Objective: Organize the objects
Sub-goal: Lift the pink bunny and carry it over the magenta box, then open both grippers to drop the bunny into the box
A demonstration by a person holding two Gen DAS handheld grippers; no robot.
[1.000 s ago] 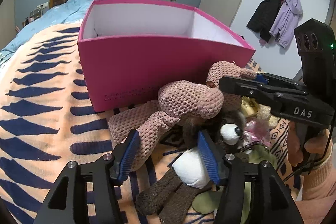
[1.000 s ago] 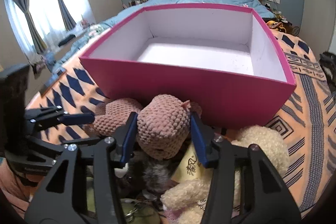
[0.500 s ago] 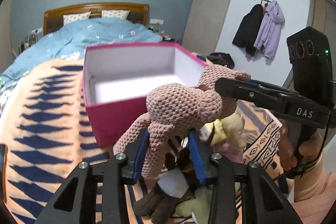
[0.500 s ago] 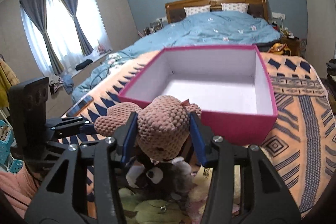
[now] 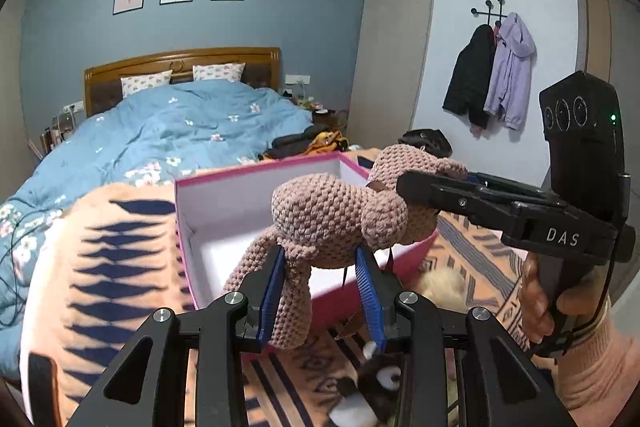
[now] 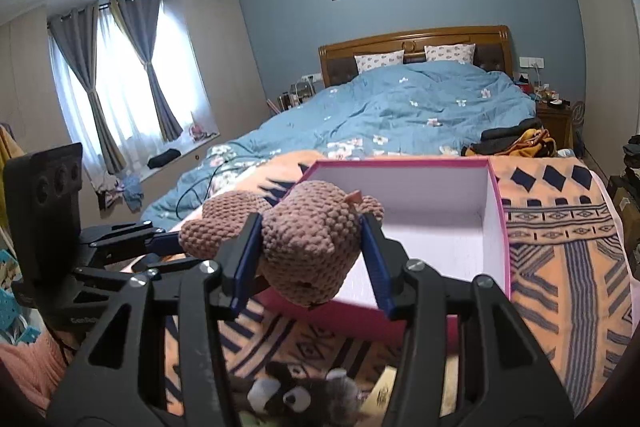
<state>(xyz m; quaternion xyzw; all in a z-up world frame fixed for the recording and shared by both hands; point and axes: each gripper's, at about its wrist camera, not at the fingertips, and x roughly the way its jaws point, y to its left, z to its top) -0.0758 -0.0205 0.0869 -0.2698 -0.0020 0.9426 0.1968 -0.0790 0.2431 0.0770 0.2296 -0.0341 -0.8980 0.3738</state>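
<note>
The toy (image 5: 332,211) is a pinkish-brown crochet plush, knitted in a chunky bobbled stitch. It hangs clear of the bedding, stretched sideways between two pairs of jaws. One limb sits pinched between the left jaws, its end dangling below them. Its rounded head (image 6: 308,243) fills the gap between the right jaws, snout toward the camera, with a small tag at the top.

The box (image 6: 496,223) is pink outside, white inside, open-topped and empty. It sits just beyond and below both pairs of jaws, behind the toy.

Dark plush toy (image 5: 376,391) half hidden
</note>
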